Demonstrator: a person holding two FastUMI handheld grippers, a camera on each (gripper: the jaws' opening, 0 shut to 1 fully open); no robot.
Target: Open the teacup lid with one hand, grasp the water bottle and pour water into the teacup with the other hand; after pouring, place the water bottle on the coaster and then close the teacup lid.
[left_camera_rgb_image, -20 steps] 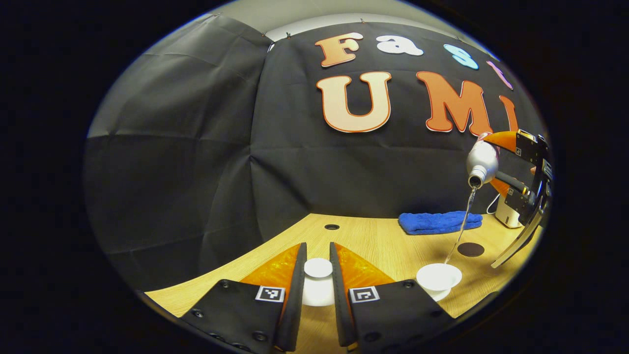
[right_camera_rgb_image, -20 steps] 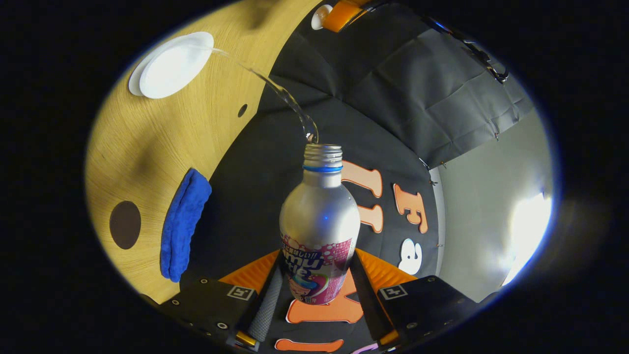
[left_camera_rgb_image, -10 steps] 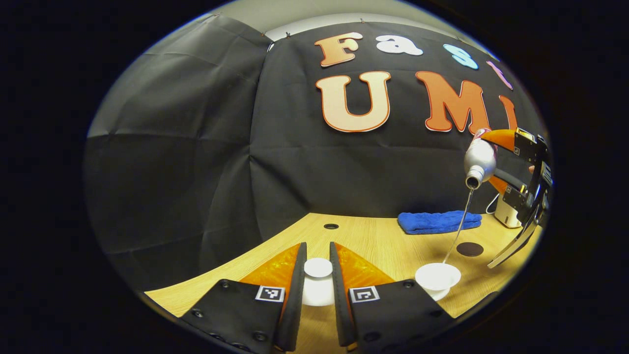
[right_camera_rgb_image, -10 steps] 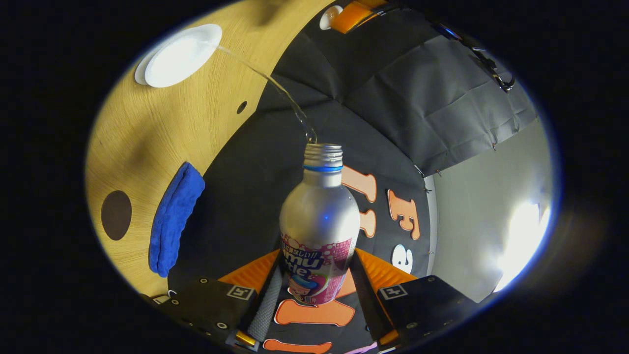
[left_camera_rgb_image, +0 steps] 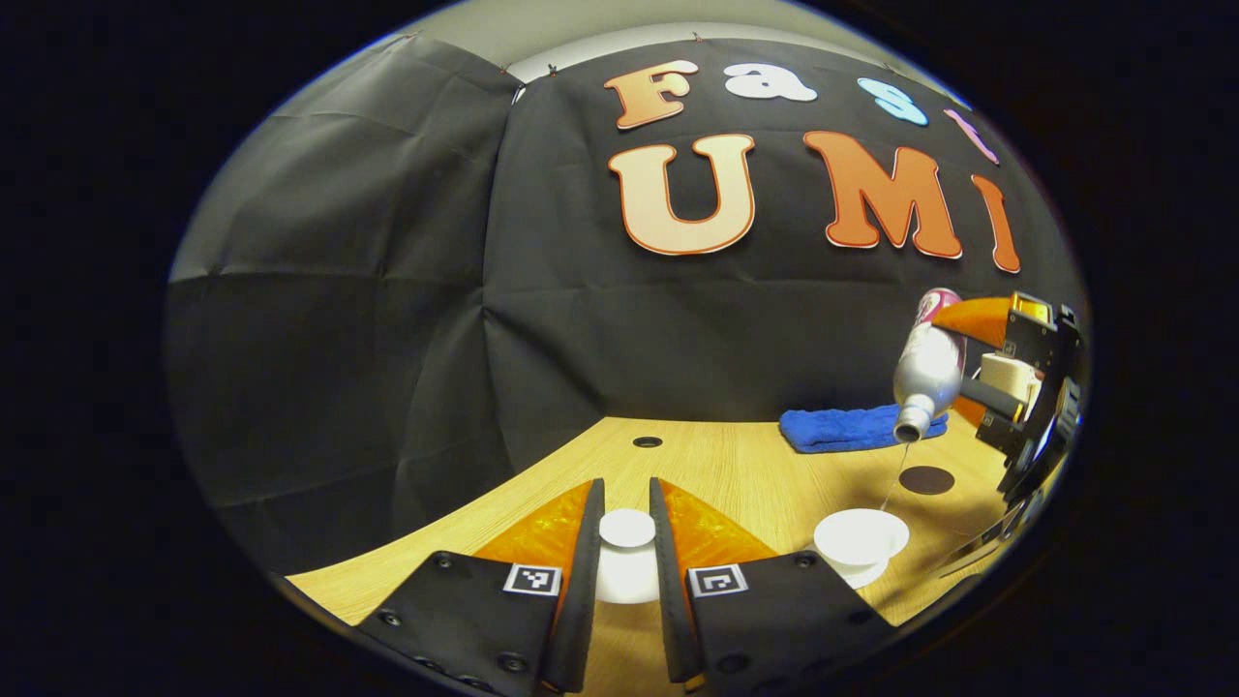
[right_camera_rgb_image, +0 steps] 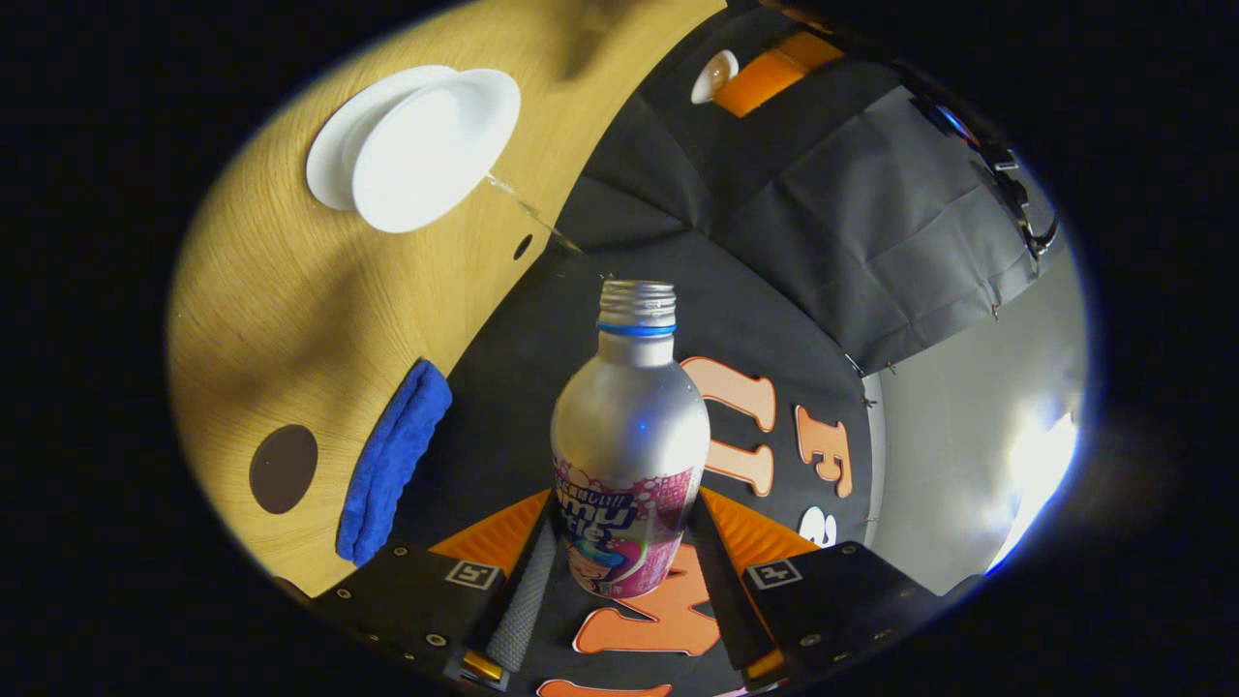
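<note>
The left tool [left_camera_rgb_image: 626, 581] sits low and level, its fingers closed on the teacup lid [left_camera_rgb_image: 626, 529]. The right tool [right_camera_rgb_image: 619, 571] is raised and tipped over, both fingers pressing the water bottle [right_camera_rgb_image: 629, 455], mouth angled downward.

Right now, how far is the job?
Done: teacup lid is off, held between the left gripper jaws. In hand: right gripper tilts the water bottle, a thin stream reaching the teacup. Left: bottle onto the coaster, then lid back on.
</note>
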